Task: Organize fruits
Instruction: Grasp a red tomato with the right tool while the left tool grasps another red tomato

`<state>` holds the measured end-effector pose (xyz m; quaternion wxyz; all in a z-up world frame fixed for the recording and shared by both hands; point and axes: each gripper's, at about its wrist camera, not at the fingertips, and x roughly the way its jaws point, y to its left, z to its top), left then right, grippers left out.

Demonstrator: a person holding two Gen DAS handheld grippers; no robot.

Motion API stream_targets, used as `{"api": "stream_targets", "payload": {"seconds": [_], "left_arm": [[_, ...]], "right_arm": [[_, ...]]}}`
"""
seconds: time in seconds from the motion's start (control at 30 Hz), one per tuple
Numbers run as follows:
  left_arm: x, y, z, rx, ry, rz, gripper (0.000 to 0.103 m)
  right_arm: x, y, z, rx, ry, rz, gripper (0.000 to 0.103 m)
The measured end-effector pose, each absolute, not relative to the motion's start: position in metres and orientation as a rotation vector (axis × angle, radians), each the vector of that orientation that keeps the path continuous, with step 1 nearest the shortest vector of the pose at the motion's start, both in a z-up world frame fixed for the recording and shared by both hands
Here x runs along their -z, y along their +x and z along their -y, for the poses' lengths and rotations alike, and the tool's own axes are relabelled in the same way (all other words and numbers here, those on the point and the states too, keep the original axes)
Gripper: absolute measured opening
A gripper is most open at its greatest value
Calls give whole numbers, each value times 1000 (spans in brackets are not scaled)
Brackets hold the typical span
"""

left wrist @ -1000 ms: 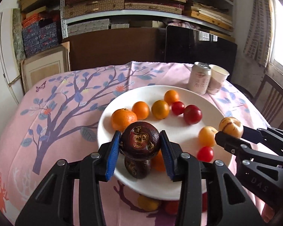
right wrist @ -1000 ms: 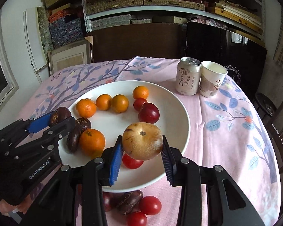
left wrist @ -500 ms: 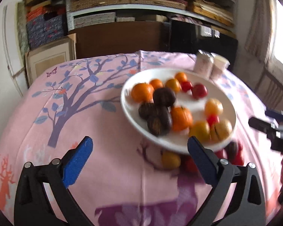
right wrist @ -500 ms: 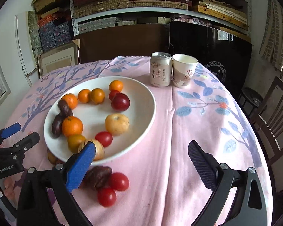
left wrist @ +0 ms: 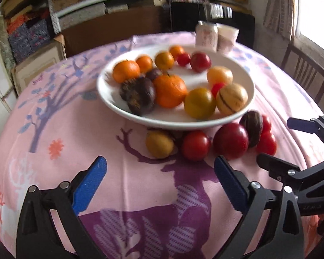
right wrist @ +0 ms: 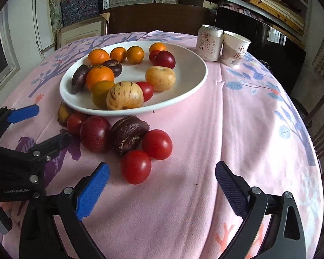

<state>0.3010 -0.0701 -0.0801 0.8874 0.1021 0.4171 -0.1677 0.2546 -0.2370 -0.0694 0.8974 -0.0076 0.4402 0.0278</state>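
A white plate point(left wrist: 118, 105) point(right wrist: 190, 86) holds oranges, dark passion fruits, red tomatoes and a striped pale melon point(right wrist: 124, 96) point(left wrist: 231, 98). In front of it on the pink cloth lie a yellow fruit point(left wrist: 159, 143), red tomatoes point(right wrist: 136, 166) point(left wrist: 195, 145), a red plum point(right wrist: 95, 133) and a dark passion fruit point(right wrist: 128, 134). My left gripper point(left wrist: 161, 185) is open and empty, just before the loose fruit. My right gripper point(right wrist: 162, 186) is open and empty, with a tomato near its left finger.
A drink can point(right wrist: 209, 43) and a paper cup point(right wrist: 235, 49) stand behind the plate at the right. A wooden chair point(left wrist: 304, 73) stands at the table's right side. Shelves with boxes fill the back wall.
Both grippers let go of their fruit, the passion fruit and the striped melon, onto the plate, opened wide and drew back toward the near table edge, low by the loose fruit.
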Motion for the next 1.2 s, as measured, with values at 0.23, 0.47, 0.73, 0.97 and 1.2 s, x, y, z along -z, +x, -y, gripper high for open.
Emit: {"api": "stream_targets", "payload": {"seconds": [0.23,0.47,0.73,0.97,1.2], "left_arm": [[83,298,81,397,222,-867,48],[74,292,72,434,183,-904,1],[35,266,68,459,201,-763,1],[36,279,70,363,210,-711,88],[74,295,77,419,208,-837,88]], "right_arm": [[66,246,226,-117,-9,-910,28],[43,232,216,-126,-13,-849,28],[-6,219,233,-75,0,-732,27],[-19,211,238,-72,-19,-700,27],[-5,220,250,-70,14,-733,27]]}}
